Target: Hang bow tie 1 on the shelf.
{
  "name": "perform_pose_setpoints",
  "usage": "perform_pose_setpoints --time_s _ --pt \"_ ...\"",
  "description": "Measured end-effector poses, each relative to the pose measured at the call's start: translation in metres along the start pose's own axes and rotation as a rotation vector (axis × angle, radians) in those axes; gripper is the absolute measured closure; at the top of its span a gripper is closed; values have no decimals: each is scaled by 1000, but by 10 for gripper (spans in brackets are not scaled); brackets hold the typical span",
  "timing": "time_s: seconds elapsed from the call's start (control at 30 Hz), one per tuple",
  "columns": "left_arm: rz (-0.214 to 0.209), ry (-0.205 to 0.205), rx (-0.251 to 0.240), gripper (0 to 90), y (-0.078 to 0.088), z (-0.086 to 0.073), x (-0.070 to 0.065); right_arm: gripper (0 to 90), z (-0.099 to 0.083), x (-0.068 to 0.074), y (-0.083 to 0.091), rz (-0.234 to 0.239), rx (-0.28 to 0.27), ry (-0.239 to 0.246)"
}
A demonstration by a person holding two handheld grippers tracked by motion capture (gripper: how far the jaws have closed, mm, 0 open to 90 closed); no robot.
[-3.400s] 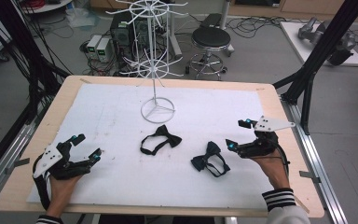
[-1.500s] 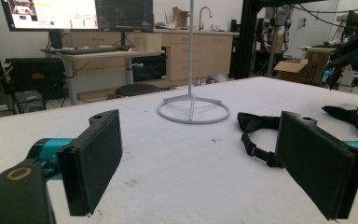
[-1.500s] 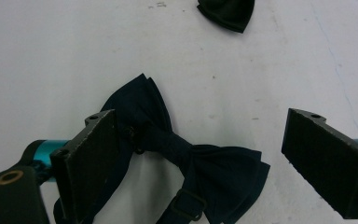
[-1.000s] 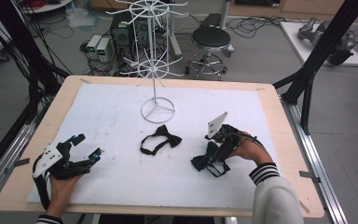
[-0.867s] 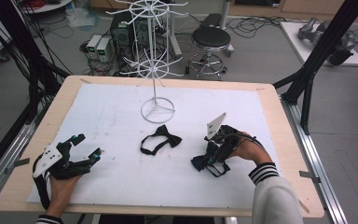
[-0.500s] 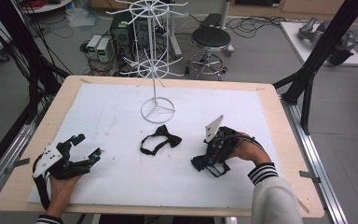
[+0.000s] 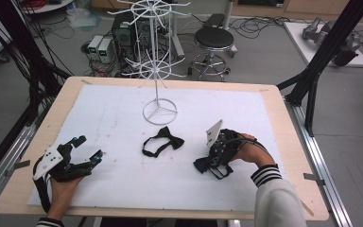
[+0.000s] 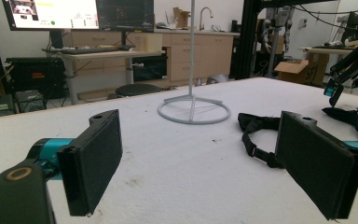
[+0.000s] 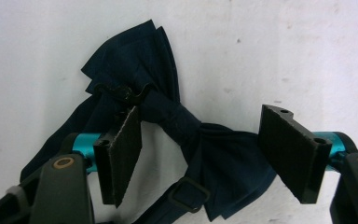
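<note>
Right gripper (image 7: 213, 160) of mine sits low over the dark bow tie (image 7: 203, 164) near the counter's (image 7: 274, 142) right half in the high view, well in from the wooden edge, with bare white sheet on every side; my left gripper (image 7: 89, 147) rests near the left front corner, jaws spread with nothing between them. A second bow tie (image 7: 163, 141) lies between the two, just in front of the white wire stand (image 7: 159, 111), apart from both. From the left gripper view, the left gripper's (image 8: 200, 163) pads stand wide over empty white surface, the second bow tie (image 8: 256, 128) ahead to the right and the stand's ring base (image 8: 193, 109) beyond it. From the right gripper view, the right gripper (image 9: 205, 147) straddles the navy bow tie (image 9: 186, 126) at its knot; the jaws have just been closing with the tie between them, yet a gap remains on the right-hand pad, so the tie is not pinched.
</note>
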State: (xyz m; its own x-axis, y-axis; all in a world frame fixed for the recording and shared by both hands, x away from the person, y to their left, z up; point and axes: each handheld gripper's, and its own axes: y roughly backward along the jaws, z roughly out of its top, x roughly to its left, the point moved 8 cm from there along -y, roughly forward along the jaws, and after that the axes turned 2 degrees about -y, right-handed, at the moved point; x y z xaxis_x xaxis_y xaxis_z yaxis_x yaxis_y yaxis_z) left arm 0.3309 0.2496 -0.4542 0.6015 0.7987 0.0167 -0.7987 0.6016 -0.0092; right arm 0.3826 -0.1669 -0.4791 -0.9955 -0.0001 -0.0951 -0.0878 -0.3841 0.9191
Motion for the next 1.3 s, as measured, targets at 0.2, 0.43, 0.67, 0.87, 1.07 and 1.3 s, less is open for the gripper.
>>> perform_pose_setpoints --time_s 0.2,0.43,0.67,0.87,1.07,1.3 --pt "0 0 -1 152 0 0 0 322 3 2 -3 10 26 29" --pt "-2 2 -3 152 0 0 0 345 0 1 -3 25 34 21" --pt "-1 2 -3 152 0 0 0 399 -2 2 -4 30 54 35" --pt "-1 2 -3 152 0 0 0 464 -3 2 -7 26 84 54" --pt "0 2 -3 152 0 0 0 569 -3 3 -7 34 94 64" --pt "0 0 -4 152 0 0 0 733 -2 2 -6 17 110 75"
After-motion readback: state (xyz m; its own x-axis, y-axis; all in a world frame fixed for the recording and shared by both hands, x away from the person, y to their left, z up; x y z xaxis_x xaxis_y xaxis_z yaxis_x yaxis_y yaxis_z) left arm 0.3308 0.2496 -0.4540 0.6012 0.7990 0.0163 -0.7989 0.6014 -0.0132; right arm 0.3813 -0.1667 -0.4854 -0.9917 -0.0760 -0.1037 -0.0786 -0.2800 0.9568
